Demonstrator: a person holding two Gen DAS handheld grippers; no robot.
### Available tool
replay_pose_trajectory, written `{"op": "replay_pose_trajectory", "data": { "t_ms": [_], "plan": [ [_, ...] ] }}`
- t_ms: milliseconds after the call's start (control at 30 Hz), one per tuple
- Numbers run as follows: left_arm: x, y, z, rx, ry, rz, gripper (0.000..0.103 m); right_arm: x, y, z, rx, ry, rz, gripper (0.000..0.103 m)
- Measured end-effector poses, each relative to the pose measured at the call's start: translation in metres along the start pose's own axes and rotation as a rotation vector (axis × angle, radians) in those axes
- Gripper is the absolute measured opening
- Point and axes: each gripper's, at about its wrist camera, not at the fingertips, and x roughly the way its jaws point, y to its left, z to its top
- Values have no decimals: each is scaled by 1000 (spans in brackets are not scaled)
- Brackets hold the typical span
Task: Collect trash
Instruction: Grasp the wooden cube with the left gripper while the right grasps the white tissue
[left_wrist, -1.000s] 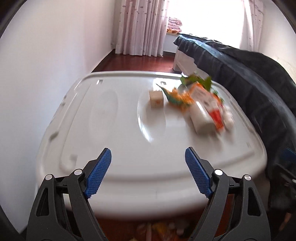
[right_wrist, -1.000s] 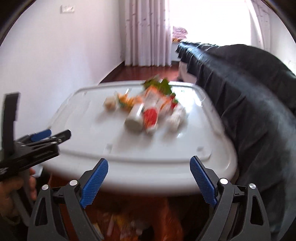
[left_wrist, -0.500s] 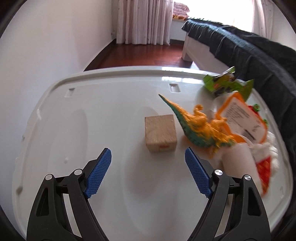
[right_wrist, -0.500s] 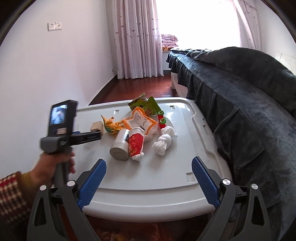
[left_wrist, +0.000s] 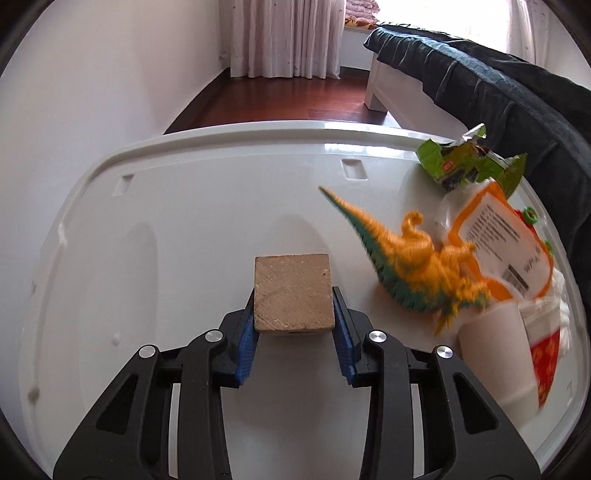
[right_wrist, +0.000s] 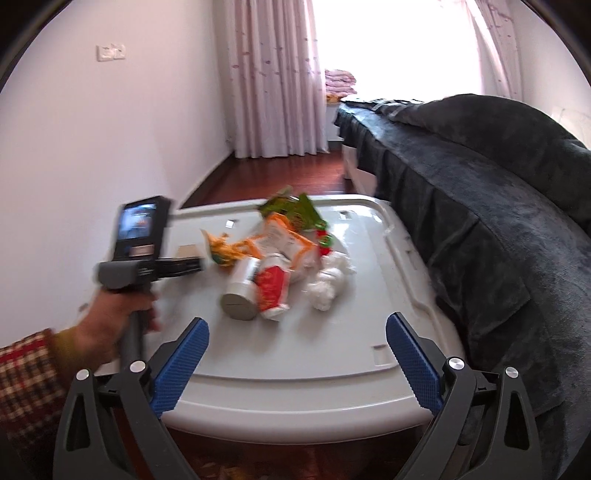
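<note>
Your left gripper is closing, blue pads against the square tan wooden block (on the white plastic lid). Your right gripper is opening wide, jaws empty.

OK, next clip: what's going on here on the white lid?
A person holds a tool in each hand over a white bin lid strewn with litter. The left tool is closing on a small wooden block, which sits between its blue pads. Beside it lie a toy dinosaur, snack wrappers, a paper cup, a can and crumpled tissue. The right tool hangs open, holding nothing, at the lid's near edge.
</note>
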Motion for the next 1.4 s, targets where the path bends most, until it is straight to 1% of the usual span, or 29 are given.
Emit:
{"op": "replay_pose_trajectory", "data": {
  "t_ms": [133,233,300,433,533,633,767,833,900,933,967,1000,1033,1133,1233,1400],
  "plan": [
    [-27,10,-27,23,-28,-1,35,13,-16,3,28,19,-62,95],
    [-45,14,-38,35,-43,-7,35,33,-25,8,35,43,-115,95],
    [-66,14,-46,32,-72,-31,35,53,-28,13,22,54,-149,95],
    [-98,13,-60,38,-109,-73,35,101,-28,22,-3,86,-170,95],
    [-108,11,-70,37,-105,-113,35,132,-27,27,-10,107,-190,94],
    [-107,7,-74,41,-97,-133,35,158,-29,31,-2,139,-206,90],
    [-103,1,-78,57,-85,-149,35,180,-29,35,-6,181,-201,78],
    [-103,-1,-77,57,-85,-160,35,185,-27,37,-26,184,-198,72],
    [-104,-4,-77,63,-90,-168,35,192,-22,37,-59,199,-196,62],
    [-105,-5,-78,66,-93,-170,35,196,-20,37,-68,216,-192,60],
    [-106,-5,-79,67,-94,-174,35,199,-18,36,-70,226,-184,53],
    [-107,-6,-79,67,-94,-179,35,202,-18,34,-66,242,-169,40],
    [-107,-6,-80,68,-94,-180,35,205,-18,33,-60,259,-148,37],
    [-106,-7,-81,67,-89,-187,35,201,-23,30,-18,258,-114,37],
    [-106,-7,-83,64,-84,-194,35,193,-27,29,-6,250,-102,37],
    [-110,-11,-85,70,-87,-204,35,162,-32,26,18,219,-91,37]
  ]
}}
